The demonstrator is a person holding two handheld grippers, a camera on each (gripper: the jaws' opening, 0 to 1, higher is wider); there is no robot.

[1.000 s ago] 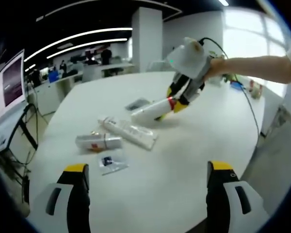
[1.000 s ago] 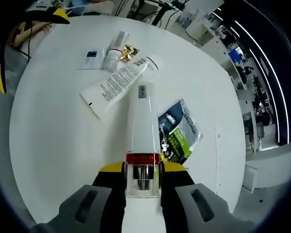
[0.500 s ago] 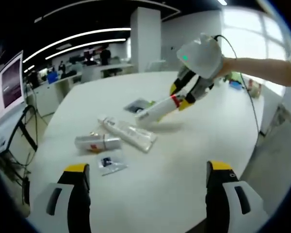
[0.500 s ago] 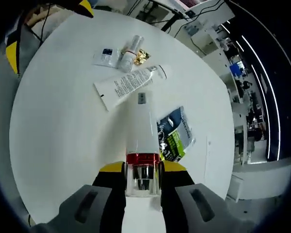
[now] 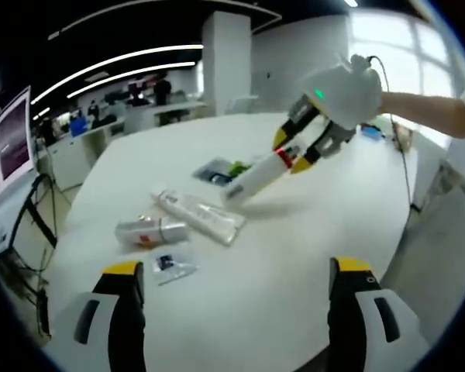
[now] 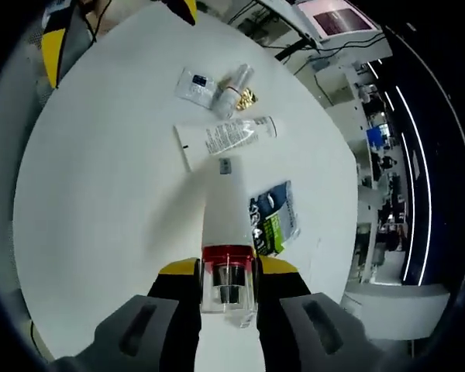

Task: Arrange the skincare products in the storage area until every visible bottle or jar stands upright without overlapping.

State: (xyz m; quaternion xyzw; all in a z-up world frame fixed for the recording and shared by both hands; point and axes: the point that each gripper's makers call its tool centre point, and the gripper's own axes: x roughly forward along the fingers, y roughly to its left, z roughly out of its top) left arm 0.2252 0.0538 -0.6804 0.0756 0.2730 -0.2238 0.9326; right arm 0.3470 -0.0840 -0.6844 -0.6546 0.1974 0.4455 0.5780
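White plastic, smooth and slightly tapered, makes up the tall bottle with a red collar and clear cap [image 6: 224,232], which the right gripper [image 6: 229,273] clamps at the cap end between yellow-padded jaws, the body slanting out over the round white matte table [image 6: 101,225]; in the left gripper view it hangs at 1 o'clock [image 5: 260,172], seemingly lifted clear of the surface. To do this step well, I judge the bottle should be swung fully vertical with its flat base squarely down on a bare patch, then released only once it sits without rocking, since a tall narrow shape tips easily. Beyond it at 12 o'clock lies a flat white squeeze tube with printed text [image 6: 226,138], soft and crimped at one end, and a small clear cylindrical bottle with a gold cap [image 6: 237,84] on its side beside a little white sample sachet [image 6: 195,84]. Just right of the held bottle lies a glossy dark-and-green foil sachet [image 6: 273,217]. Wide open and holding nothing, the left gripper [image 5: 236,298] hovers near the table's edge.
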